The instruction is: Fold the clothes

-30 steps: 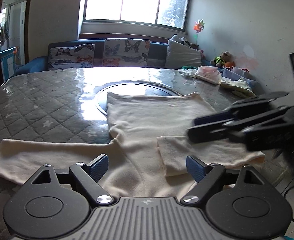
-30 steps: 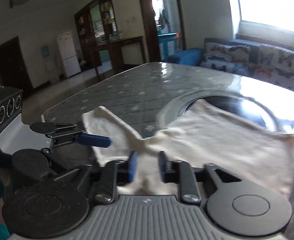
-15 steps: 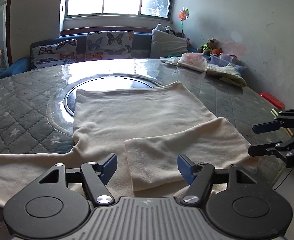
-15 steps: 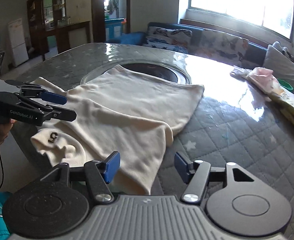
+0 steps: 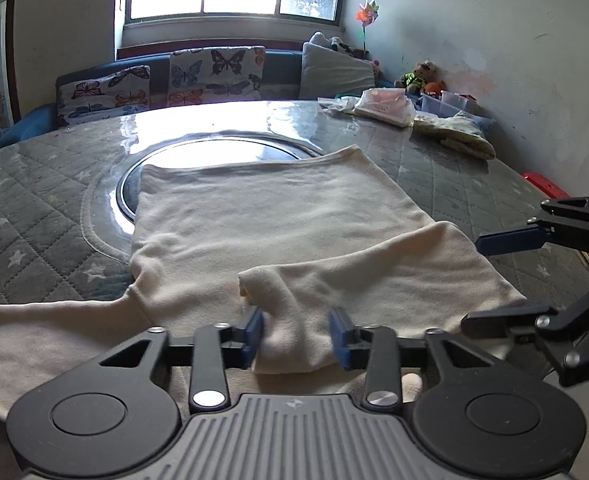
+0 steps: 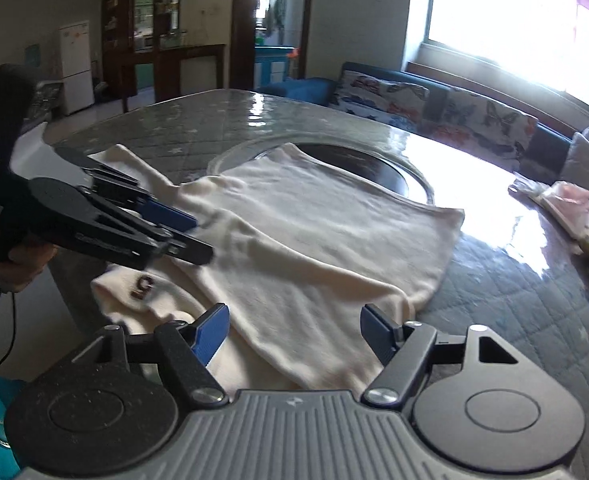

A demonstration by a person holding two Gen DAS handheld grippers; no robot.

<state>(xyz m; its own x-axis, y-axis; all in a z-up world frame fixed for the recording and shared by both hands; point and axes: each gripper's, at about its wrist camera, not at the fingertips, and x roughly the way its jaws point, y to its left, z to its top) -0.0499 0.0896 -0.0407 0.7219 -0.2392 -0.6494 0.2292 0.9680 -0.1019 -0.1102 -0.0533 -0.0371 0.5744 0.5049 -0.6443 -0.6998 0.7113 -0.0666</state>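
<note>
Your left gripper (image 5: 296,332) angles down at the near edge of the table (image 5: 34,216), and its jaws are closing around a bunched fold of the cream long-sleeved top (image 5: 270,216). The cloth fills the gap between the blue pads (image 5: 254,330), though whether they already press it is hard to tell from this low angle. In the right wrist view, your left hand (image 6: 18,264) wraps the pistol grip, knuckles outward, with the left gripper (image 6: 192,234) pointing across the garment.

Your right gripper (image 6: 294,330) also tilts downward, and its jaws are opening. They stand wide with the folded-over sleeve (image 6: 314,292) lying under and between the fingers, and the pads clear of the fabric. Seen from the left wrist camera, the right gripper (image 5: 490,280) sits off to the right of the left one, just past the sleeve's folded edge.

The top lies flat ahead of both grippers, its hem resting over the dark round inset (image 5: 222,152) of the table. The other sleeve (image 5: 46,332) stretches out to the left of your left gripper. A collar tag (image 6: 142,282) shows just left of your right gripper's left finger.
</note>
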